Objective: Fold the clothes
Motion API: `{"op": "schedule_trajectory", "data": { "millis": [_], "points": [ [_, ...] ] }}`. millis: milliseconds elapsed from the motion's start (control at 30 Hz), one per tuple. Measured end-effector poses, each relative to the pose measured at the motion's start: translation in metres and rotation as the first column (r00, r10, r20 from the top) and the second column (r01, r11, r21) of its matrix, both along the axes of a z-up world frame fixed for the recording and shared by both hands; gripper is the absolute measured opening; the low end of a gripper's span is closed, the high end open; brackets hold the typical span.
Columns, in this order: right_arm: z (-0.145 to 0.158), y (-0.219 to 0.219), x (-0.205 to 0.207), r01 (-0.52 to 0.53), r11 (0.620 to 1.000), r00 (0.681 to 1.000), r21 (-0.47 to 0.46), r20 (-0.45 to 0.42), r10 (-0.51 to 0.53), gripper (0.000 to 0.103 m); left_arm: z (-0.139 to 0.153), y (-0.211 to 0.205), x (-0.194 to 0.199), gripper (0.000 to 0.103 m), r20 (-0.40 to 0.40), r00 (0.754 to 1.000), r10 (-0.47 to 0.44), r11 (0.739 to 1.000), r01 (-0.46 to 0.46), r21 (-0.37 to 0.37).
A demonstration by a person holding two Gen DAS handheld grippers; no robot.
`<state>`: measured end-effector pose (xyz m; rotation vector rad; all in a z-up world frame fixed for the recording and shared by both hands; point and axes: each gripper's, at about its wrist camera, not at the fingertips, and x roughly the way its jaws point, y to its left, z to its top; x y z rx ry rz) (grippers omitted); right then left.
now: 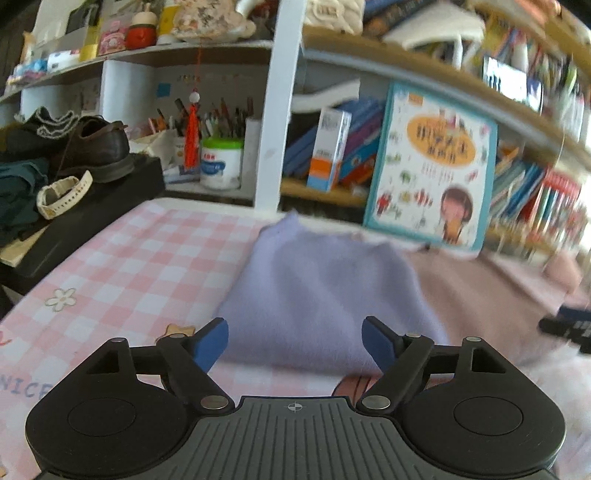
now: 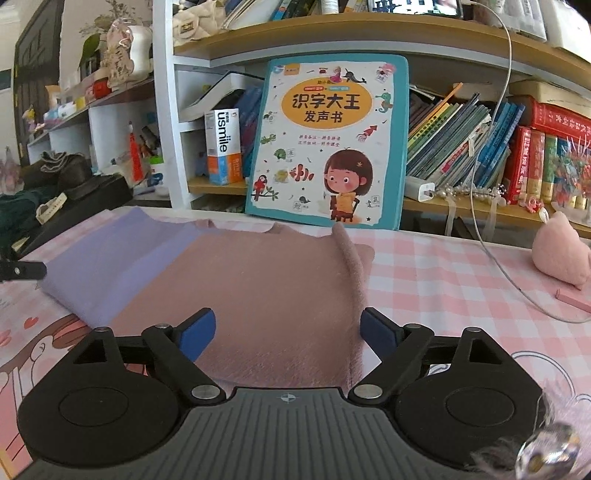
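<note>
The left claw [image 1: 295,341] is hovering with its blue pads [image 1: 212,341] spread wide apart and gripping nothing; the lavender garment [image 1: 325,288] is lying flat on the counter [image 1: 140,258] just beyond and below the fingertips. The right claw [image 2: 288,332] is likewise standing apart and empty, poised over the near edge of the dusty-pink garment [image 2: 266,288], whose right side is showing a raised fold running up toward the back.

In the right wrist view the lavender piece [image 2: 110,266] is lying to the left of the pink one with their edges meeting; which one is overlapping the other is hard to tell. Both are sitting on a pink-and-white checked cloth with cartoon prints covering the counter [image 2: 443,266].

Behind the clothes a teal children's book [image 2: 328,147] is leaning upright against the bookshelf [image 2: 369,29], with a white toothbrush box [image 2: 223,146] standing to its left. A pink plush toy [image 2: 561,251] is resting at the far right of the counter, and a white cable [image 2: 495,254] is trailing down across the cloth. At the left, a dark brown leather shoe [image 1: 99,147] is sitting on a black box [image 1: 92,218].
</note>
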<state>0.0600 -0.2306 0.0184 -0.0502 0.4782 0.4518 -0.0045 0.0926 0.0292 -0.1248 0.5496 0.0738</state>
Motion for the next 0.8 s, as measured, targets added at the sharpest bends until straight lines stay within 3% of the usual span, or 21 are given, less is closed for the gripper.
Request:
{"op": "schedule_trajectory", "data": {
  "millis": [200,333,433,633,800],
  "points": [
    [-0.001,-0.001,-0.006,-0.031,0.999,1.000,-0.018,0.005,0.031,0.089,-0.006,-0.008,-0.002,0.088,-0.074,0.997,-0.002,1.000,0.002,0.006],
    [0.000,-0.005,-0.007,-0.029,1.000,1.000,0.008,-0.003,0.029,0.089,-0.006,-0.006,-0.001,0.090,-0.116,0.993,0.010,0.998,-0.016,-0.054],
    [0.000,-0.004,-0.008,-0.028,1.000,1.000,0.004,-0.003,0.028,0.089,-0.009,0.002,0.003,0.090,-0.151,0.988,0.033,0.987,-0.056,-0.148],
    [0.000,-0.005,-0.008,-0.026,1.000,1.000,0.002,-0.005,0.026,0.089,-0.015,0.024,0.008,0.090,-0.185,0.979,0.085,0.921,-0.148,-0.361],
    [-0.001,-0.006,-0.008,-0.024,1.000,1.000,0.011,-0.012,0.024,0.089,-0.019,0.041,0.008,0.082,-0.174,0.975,0.139,0.831,-0.210,-0.515]
  ]
}}
